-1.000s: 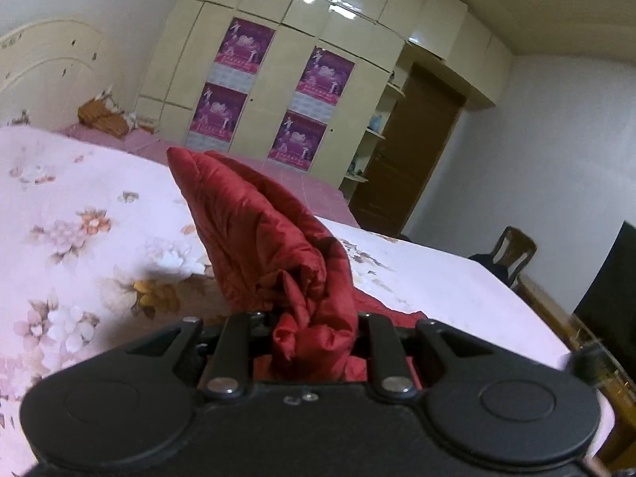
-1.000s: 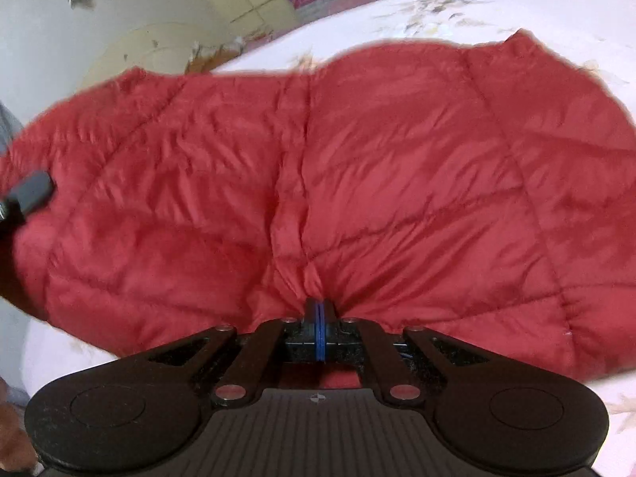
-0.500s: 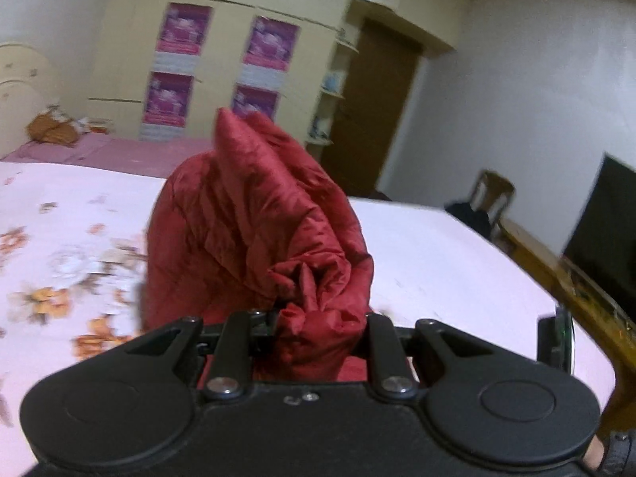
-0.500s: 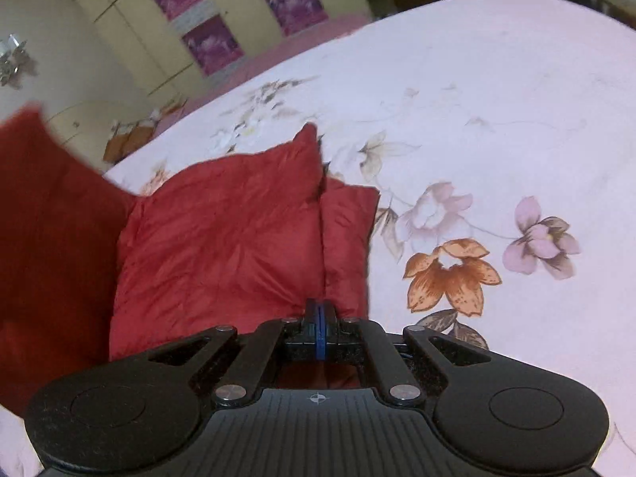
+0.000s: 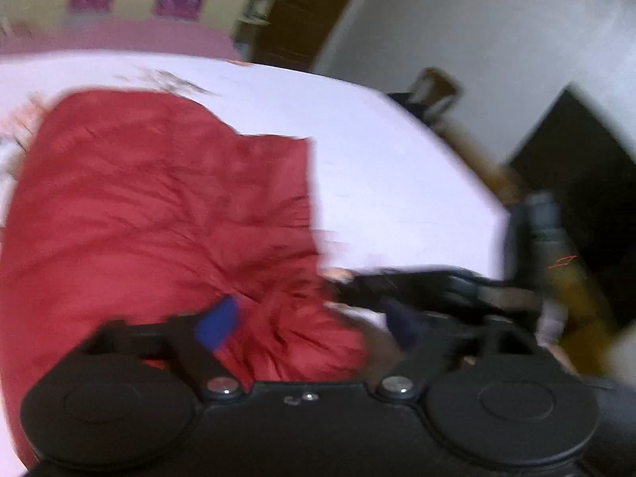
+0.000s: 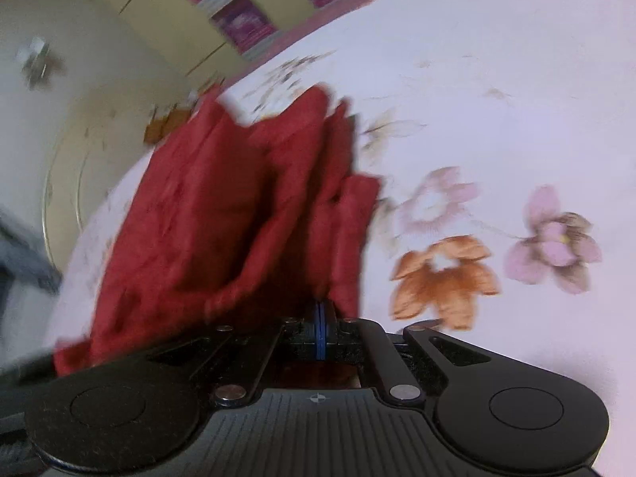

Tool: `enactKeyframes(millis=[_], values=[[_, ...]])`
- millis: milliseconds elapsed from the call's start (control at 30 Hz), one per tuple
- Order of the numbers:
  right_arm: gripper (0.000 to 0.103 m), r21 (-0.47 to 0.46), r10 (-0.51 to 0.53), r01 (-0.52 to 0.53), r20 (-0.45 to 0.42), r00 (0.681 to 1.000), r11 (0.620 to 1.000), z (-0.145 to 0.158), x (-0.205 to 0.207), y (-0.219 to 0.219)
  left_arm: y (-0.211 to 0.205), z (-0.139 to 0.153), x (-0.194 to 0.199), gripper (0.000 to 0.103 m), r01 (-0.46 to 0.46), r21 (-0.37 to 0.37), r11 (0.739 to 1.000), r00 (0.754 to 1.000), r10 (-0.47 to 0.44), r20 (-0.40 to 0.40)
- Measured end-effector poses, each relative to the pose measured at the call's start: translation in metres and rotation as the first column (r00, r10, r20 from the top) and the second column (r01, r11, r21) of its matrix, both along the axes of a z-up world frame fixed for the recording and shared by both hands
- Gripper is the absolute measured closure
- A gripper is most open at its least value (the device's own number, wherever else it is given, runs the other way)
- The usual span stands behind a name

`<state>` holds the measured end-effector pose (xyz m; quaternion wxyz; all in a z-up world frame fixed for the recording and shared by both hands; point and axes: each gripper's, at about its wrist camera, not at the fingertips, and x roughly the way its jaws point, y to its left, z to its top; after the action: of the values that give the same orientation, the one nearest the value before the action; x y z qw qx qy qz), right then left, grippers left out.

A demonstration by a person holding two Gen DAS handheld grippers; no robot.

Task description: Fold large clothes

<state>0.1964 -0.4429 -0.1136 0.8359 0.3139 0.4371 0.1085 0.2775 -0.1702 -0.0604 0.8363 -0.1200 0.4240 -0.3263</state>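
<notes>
- Pinching a bunched edge of the red quilted jacket (image 6: 238,214), my right gripper (image 6: 320,330) has its blue pads pressed together on the cloth.
- My left gripper (image 5: 306,326) stands spread, the fabric lying loose between its fingers.
- Beyond both claws the jacket lies on the floral bed sheet (image 6: 497,119), its long axis running away from the right gripper.
- I judge the right gripper is nearer for the coming fold.

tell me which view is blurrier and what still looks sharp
Left wrist view: heavy motion smear across the red jacket, the bed sheet and the open left gripper. Right wrist view: the jacket edges streak, but the right gripper and the orange flower print stay fairly crisp.
</notes>
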Motion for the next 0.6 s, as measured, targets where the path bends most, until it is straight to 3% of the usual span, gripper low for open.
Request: enactKeyframes(millis=[33,67,100,167,233,300,367,433,500,600], values=[[0.089,-0.004,-0.032,0.032,0.005,0.999,0.999,0.003,-0.002,-0.009,0.014,0.006,-0.006,0.018,-0.016,-0.052,0.999,1.000,0.015,-0.004],[0.035,-0.004,-0.062,0.062,0.027,0.998,0.998,0.008,-0.005,-0.018,0.030,0.012,-0.010,0.020,-0.036,-0.093,0.995,0.999,0.037,0.009],[0.014,0.004,-0.092,0.092,0.073,0.993,0.996,0.015,-0.009,-0.026,0.051,0.017,-0.013,0.021,-0.085,-0.119,0.989,0.995,0.090,0.041],[0.015,0.037,-0.087,0.083,0.131,0.988,0.996,0.029,-0.010,-0.032,0.090,0.016,-0.010,0.041,-0.213,-0.130,0.968,0.970,0.226,0.093],[0.030,0.066,-0.066,0.056,0.162,0.985,0.996,0.041,-0.003,-0.028,0.123,0.005,0.001,0.045,-0.319,-0.107,0.942,0.938,0.330,0.107],[0.033,0.057,-0.026,0.016,0.180,0.983,0.998,0.050,0.011,-0.016,0.146,-0.009,0.016,0.050,-0.369,-0.084,0.925,0.918,0.378,0.124],[0.037,0.031,0.015,-0.022,0.192,0.981,0.999,0.058,0.026,0.001,0.154,-0.024,0.034,0.059,-0.380,-0.069,0.922,0.917,0.386,0.102],[0.050,-0.009,0.047,-0.047,0.185,0.982,0.999,0.062,0.041,0.017,0.152,-0.035,0.046,0.062,-0.373,-0.059,0.926,0.922,0.377,0.089],[0.086,-0.041,0.079,-0.074,0.162,0.984,0.996,0.059,0.052,0.027,0.142,-0.043,0.056,0.067,-0.342,-0.056,0.938,0.935,0.346,0.075],[0.089,-0.097,0.075,-0.059,0.172,0.982,0.994,0.061,0.047,0.030,0.112,-0.040,0.059,0.068,-0.272,-0.024,0.962,0.956,0.273,0.110]])
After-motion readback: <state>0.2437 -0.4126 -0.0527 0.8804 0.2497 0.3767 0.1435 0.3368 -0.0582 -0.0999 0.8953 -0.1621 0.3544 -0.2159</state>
